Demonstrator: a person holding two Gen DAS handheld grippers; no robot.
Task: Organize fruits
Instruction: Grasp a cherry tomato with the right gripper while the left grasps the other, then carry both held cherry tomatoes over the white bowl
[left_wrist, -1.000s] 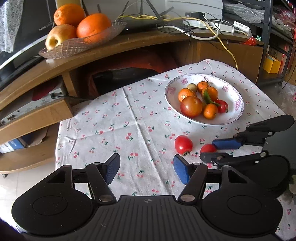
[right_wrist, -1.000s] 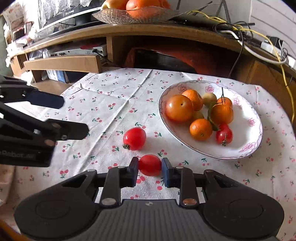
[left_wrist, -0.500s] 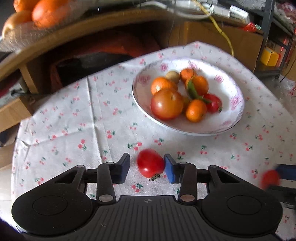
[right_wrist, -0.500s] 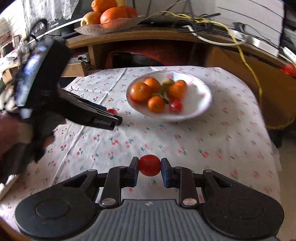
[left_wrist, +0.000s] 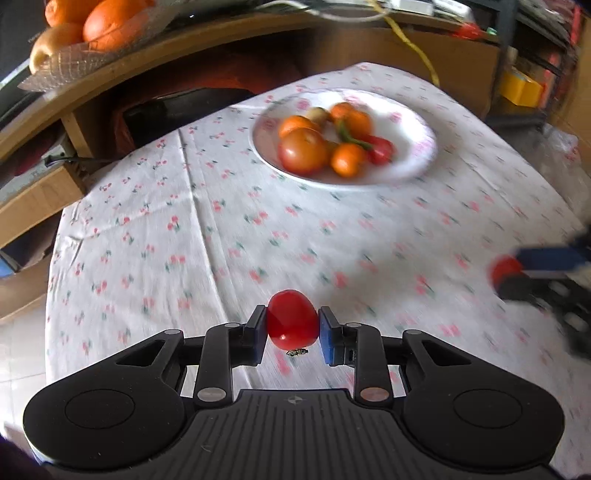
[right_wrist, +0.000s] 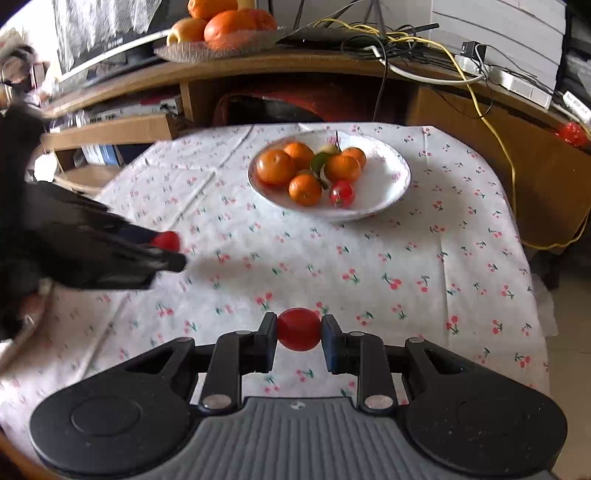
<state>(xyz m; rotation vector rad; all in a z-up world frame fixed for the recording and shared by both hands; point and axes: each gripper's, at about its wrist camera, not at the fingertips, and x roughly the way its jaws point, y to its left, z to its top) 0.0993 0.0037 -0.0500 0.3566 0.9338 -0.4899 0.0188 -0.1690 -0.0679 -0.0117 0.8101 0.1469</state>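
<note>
Now left tongs (left_wrist: 292, 334) clamp tomato (left_wrist: 291, 319) | lifted off cloth (left_wrist: 258, 236)

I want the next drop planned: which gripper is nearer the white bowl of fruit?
Left, though only slightly. The left gripper holds its tomato beside the white bowl's near-left; the right gripper holds its tomato further back toward the table's front edge.
</note>
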